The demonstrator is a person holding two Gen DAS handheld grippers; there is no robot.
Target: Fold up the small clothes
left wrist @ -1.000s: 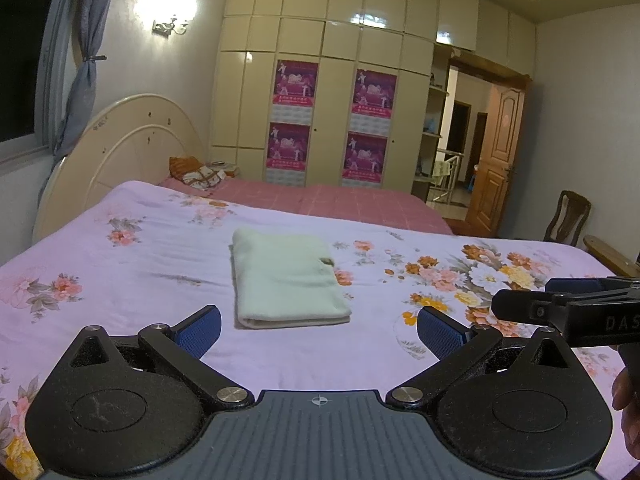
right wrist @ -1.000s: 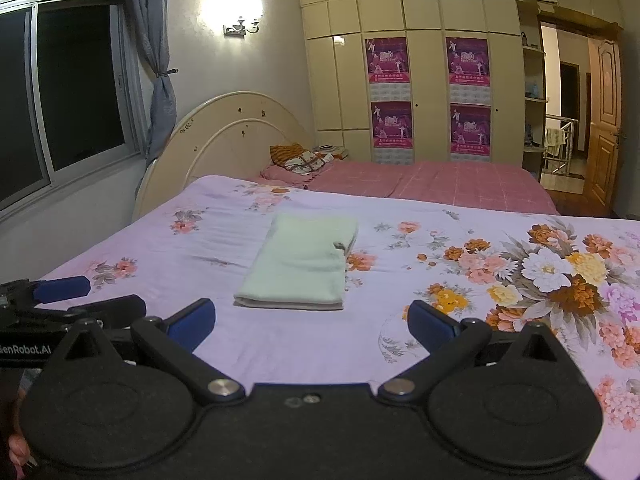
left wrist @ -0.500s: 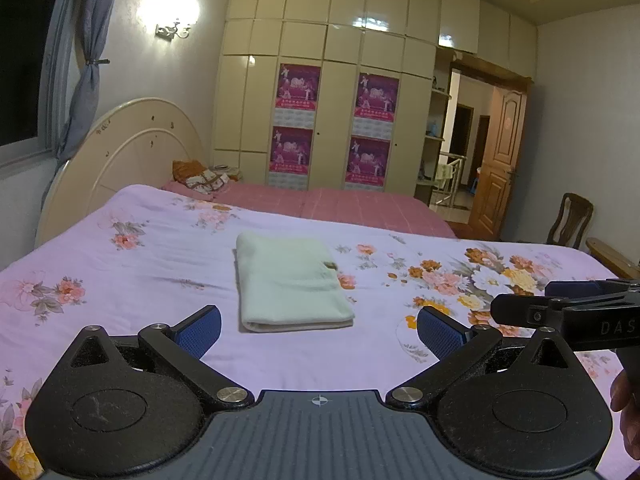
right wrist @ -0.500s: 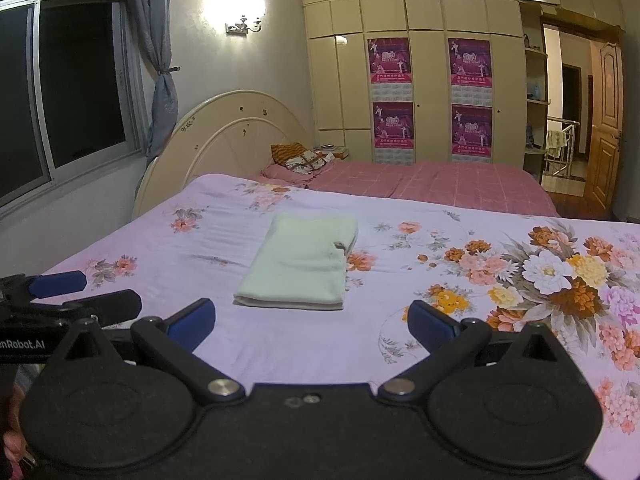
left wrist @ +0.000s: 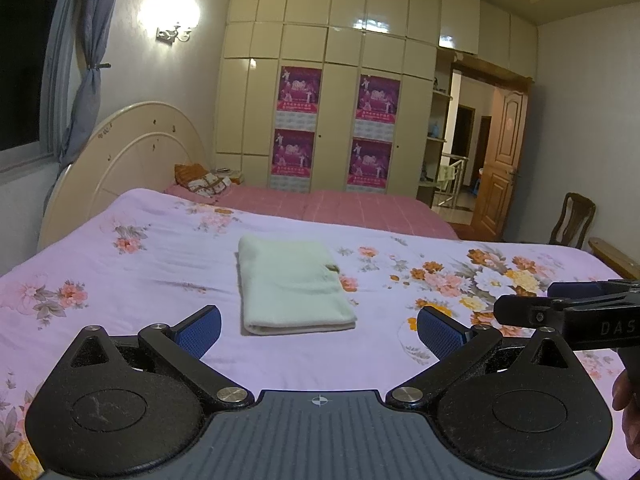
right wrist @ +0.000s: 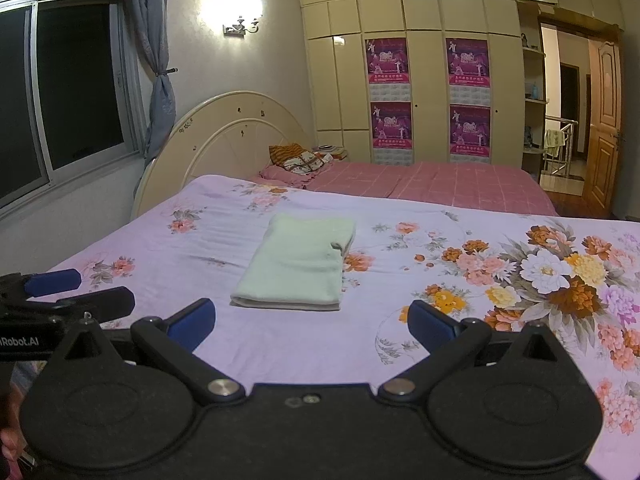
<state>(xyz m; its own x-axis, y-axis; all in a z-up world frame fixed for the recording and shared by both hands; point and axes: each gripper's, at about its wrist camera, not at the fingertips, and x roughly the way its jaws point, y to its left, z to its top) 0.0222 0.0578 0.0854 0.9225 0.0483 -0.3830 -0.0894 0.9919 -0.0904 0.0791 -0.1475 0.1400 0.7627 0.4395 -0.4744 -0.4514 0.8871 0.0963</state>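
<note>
A pale green garment (left wrist: 294, 286) lies folded into a neat rectangle on the purple floral bedspread (left wrist: 140, 280); it also shows in the right wrist view (right wrist: 298, 266). My left gripper (left wrist: 318, 330) is open and empty, held above the bed just short of the garment's near edge. My right gripper (right wrist: 310, 322) is open and empty, also short of the garment. Each gripper shows at the edge of the other's view: the right gripper (left wrist: 568, 308) and the left gripper (right wrist: 68, 294).
A cream headboard (left wrist: 132, 156) stands at the left. A second bed with a pink sheet (left wrist: 352, 208) and pillows (left wrist: 204, 182) lies behind. Wardrobes line the far wall. A wooden chair (left wrist: 572, 218) and open door (left wrist: 500, 168) are at the right.
Both grippers have drawn back and risen slightly from the garment; they stay open. The folded garment has not moved.
</note>
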